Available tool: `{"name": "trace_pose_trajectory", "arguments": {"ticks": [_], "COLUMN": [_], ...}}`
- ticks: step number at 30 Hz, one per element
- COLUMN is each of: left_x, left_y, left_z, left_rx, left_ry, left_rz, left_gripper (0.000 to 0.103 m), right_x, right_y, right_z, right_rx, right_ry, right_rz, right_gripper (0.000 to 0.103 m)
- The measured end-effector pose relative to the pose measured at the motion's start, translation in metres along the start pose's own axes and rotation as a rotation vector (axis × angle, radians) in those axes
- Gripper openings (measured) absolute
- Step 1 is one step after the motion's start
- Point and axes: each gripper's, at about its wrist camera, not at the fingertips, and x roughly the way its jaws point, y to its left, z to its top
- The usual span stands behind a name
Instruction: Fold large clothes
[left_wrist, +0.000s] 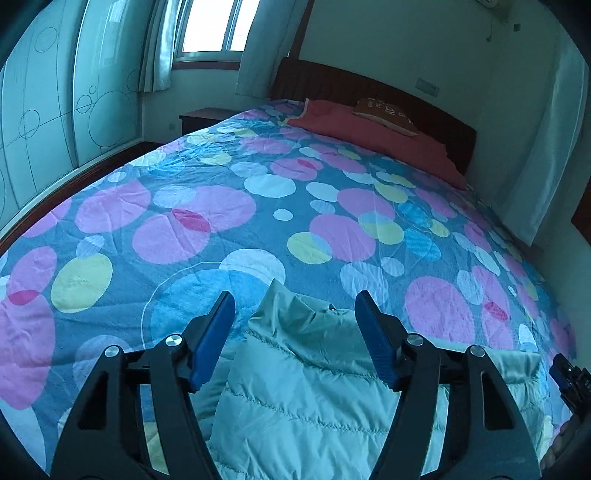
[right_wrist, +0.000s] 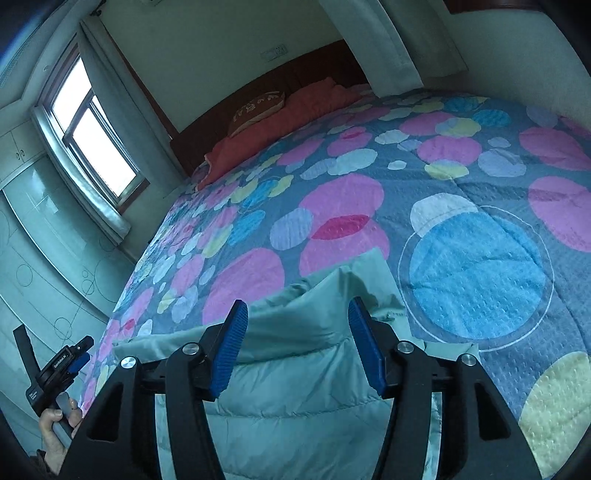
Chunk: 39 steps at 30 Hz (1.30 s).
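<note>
In my left wrist view the left gripper (left_wrist: 295, 332) has its two blue fingers (left_wrist: 212, 341) spread wide apart, and nothing is held between them. Below and between the fingers lies the pale green quilted jacket (left_wrist: 295, 398), flat on the bed cover (left_wrist: 221, 206) with its big coloured circles. The collar end of the jacket, a little crumpled, reaches just past the fingertips, and the quilted body runs back under the gripper toward me. The fingers hover over the jacket; I cannot tell if they touch the cloth.

In my right wrist view the right gripper (right_wrist: 297, 347) is also wide open, its blue fingers (right_wrist: 229, 350) holding nothing. The same jacket (right_wrist: 295, 410) fills the gap between these fingers, and a smooth folded flap of it rises just ahead of the fingertips. To the right of the right finger, a large blue circle of the bed cover (right_wrist: 332, 206) shows beside the jacket edge.

Each gripper appears at the border of the other view: the right one at far right (left_wrist: 570, 380), and the left one at far left (right_wrist: 62, 373), with the hand (right_wrist: 57, 424) closed on its handle.

Far beyond the fingertips I see a red blanket (left_wrist: 373, 136) and a brown pillow (left_wrist: 386, 114) against the dark headboard (left_wrist: 369, 88).
</note>
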Motion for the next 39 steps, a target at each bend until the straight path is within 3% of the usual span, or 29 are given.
{"name": "trace_pose_trajectory", "arguments": {"ticks": [4, 11, 15, 19, 28, 34, 39], "left_x": [0.000, 0.038, 0.062, 0.072, 0.082, 0.061, 0.066], "left_y": [-0.010, -0.036, -0.052, -0.053, -0.055, -0.046, -0.026], "left_z": [-0.018, -0.040, -0.053, -0.062, -0.068, -0.055, -0.047], "left_rx": [0.070, 0.140, 0.232, 0.239, 0.242, 0.221, 0.182], "left_ry": [0.042, 0.117, 0.159, 0.165, 0.184, 0.179, 0.177], "left_rz": [-0.006, 0.014, 0.069, 0.071, 0.065, 0.061, 0.116], "left_gripper": [0.062, 0.061, 0.061, 0.061, 0.062, 0.062, 0.065], "right_x": [0.011, 0.057, 0.083, 0.112, 0.117, 0.088, 0.078], "right_y": [0.021, 0.071, 0.082, 0.076, 0.075, 0.068, 0.038], "right_z": [-0.007, -0.026, -0.033, -0.048, -0.056, -0.037, -0.022], "right_rx": [-0.072, -0.237, -0.277, -0.309, -0.342, -0.308, -0.298], "right_ry": [0.047, 0.129, 0.172, 0.243, 0.224, 0.176, 0.157], "right_rz": [-0.022, -0.058, -0.097, -0.156, -0.181, -0.179, -0.296], "right_gripper": [0.057, 0.056, 0.056, 0.056, 0.057, 0.057, 0.057]}}
